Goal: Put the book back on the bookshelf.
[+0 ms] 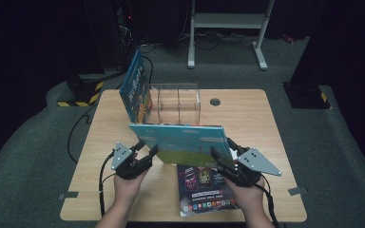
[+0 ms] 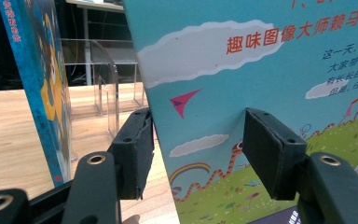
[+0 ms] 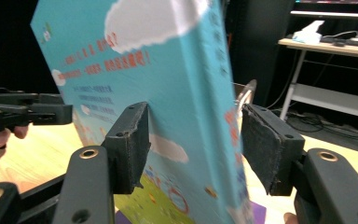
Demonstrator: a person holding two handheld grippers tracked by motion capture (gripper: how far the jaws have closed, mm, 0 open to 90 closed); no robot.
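Note:
A teal picture book [image 1: 180, 142] [image 2: 261, 70] [image 3: 168, 70] stands on its long edge near the table's front, tilted, with a gripper at each end. My left gripper [image 1: 145, 148] [image 2: 198, 149] is at its lower left corner with the jaws apart. One pad sits beside the book's edge and the other in front of the cover, and I see no clear pinch. My right gripper [image 1: 223, 148] [image 3: 193, 144] straddles the spine end. Its left pad lies against the cover, and a thin gap shows at the right pad.
A dark magazine [image 1: 204, 190] lies flat under the book on the wooden table [image 1: 247, 123]. Behind, a clear acrylic rack [image 1: 178, 102] [image 2: 102, 79] has a second blue book [image 1: 137, 90] [image 2: 42, 84] upright at its left. A cable hole [image 1: 215, 101] lies beyond.

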